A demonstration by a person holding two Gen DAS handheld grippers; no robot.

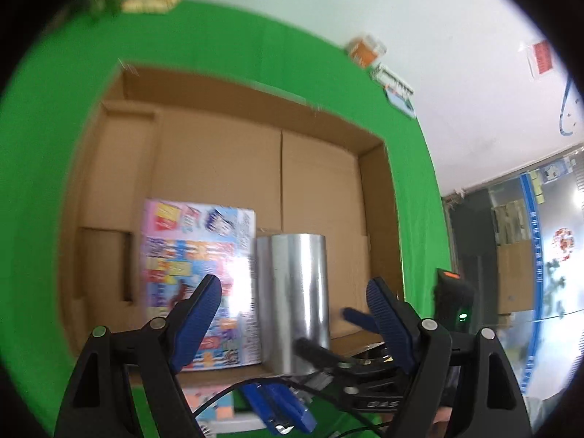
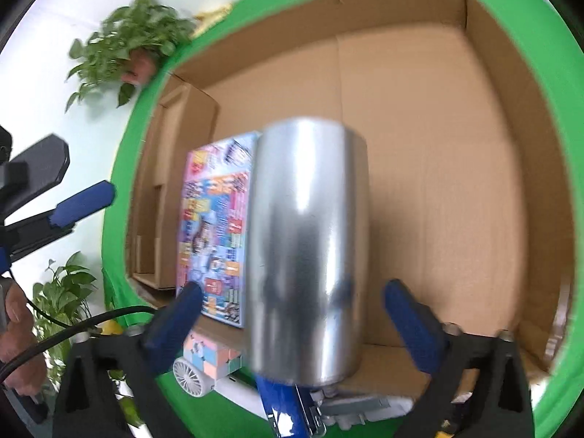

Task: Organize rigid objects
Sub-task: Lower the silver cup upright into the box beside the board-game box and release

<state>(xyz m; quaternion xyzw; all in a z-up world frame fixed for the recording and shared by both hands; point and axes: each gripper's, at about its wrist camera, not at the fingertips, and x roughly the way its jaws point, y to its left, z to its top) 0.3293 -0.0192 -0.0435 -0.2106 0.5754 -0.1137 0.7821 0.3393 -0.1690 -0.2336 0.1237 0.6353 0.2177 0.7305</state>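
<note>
Green cloth (image 1: 226, 40) covers the work surface, on which an open cardboard box (image 1: 321, 168) sits. Inside the box, a silver metal cylinder (image 2: 306, 248) stands upright just beside a colourful printed box (image 1: 197, 277), both near the front wall. Right gripper (image 2: 292, 306): jaws spread wide either side of the cylinder, not touching it. Left gripper (image 1: 295, 292): jaws apart, holding nothing. Outside the box front lie a pastel cube (image 2: 211, 356) and a blue stapler (image 2: 288, 405)
</note>
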